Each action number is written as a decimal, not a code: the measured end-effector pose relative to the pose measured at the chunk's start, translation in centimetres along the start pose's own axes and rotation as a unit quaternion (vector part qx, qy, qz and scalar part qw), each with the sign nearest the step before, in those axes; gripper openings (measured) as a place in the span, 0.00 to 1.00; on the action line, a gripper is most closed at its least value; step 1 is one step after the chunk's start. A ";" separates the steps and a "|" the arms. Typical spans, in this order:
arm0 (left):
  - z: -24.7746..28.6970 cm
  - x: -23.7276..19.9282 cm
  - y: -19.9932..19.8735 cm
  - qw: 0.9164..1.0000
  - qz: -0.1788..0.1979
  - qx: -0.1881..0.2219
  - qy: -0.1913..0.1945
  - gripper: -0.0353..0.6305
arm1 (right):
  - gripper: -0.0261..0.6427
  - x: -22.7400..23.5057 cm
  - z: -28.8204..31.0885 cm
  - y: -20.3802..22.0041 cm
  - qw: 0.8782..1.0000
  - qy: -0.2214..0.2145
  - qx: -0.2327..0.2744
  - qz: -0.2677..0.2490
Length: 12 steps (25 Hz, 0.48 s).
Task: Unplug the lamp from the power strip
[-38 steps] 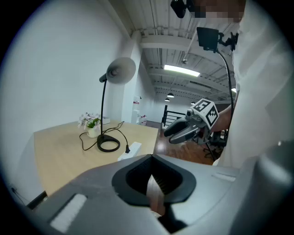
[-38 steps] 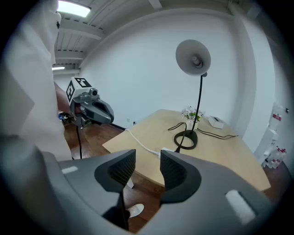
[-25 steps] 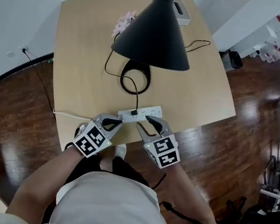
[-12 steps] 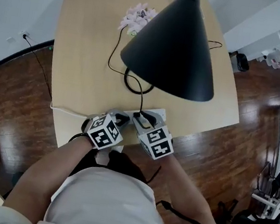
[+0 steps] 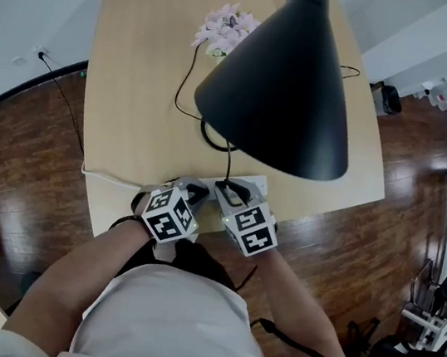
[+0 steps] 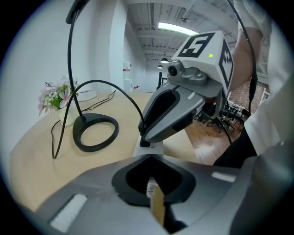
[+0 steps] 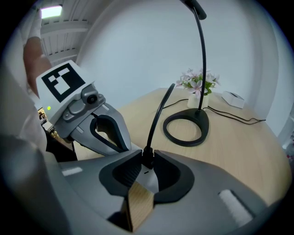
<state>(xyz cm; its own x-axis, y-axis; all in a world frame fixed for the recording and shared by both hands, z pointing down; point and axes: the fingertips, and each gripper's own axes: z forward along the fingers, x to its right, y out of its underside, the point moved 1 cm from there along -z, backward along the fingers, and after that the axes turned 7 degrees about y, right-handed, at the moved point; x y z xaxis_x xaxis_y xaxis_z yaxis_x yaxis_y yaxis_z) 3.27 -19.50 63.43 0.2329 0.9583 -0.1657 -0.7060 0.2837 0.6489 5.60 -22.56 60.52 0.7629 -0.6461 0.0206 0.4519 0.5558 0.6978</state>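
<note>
The white power strip (image 5: 249,183) lies near the table's front edge. A black lamp plug (image 7: 147,158) stands in it, and its cord rises toward the ring-shaped lamp base (image 7: 186,125). My right gripper (image 7: 147,157) is shut on that plug, one finger on each side. My left gripper (image 5: 196,192) is shut, with its tips at the strip's (image 6: 151,148) left end. Nothing shows clearly between its fingers. In the left gripper view the right gripper (image 6: 177,110) leans over the plug. The lamp's black shade (image 5: 285,82) hides much of the table in the head view.
A pot of pink flowers (image 5: 224,29) stands at the table's back, with a white box (image 7: 234,97) behind the lamp base. The strip's white cable (image 5: 114,177) runs left along the front edge. The table (image 5: 127,99) ends just before my hands, with dark wood floor around it.
Both grippers have moved forward onto the power strip and closed, the right one around the plug. My head has come closer, so the shade looks larger.
</note>
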 end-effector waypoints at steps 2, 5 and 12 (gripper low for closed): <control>0.0 0.0 0.0 1.000 0.002 -0.002 0.000 0.06 | 0.17 0.2 -0.3 -0.8 1.000 0.002 0.021 0.003; 0.0 0.0 0.0 1.000 0.003 -0.006 0.004 0.06 | 0.17 0.9 -0.8 -2.0 0.999 0.006 0.037 0.011; 0.1 0.1 0.0 1.000 -0.006 -0.005 0.006 0.06 | 0.17 4.6 0.1 -2.6 0.999 0.028 0.031 0.023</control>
<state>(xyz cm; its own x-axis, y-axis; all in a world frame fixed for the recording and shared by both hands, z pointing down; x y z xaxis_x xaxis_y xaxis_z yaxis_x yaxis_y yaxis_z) 3.32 -19.45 63.46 0.2328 0.9554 -0.1820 -0.7094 0.2948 0.6402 7.88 -26.98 58.91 0.8076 -0.5896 0.0141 0.3882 0.5495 0.7399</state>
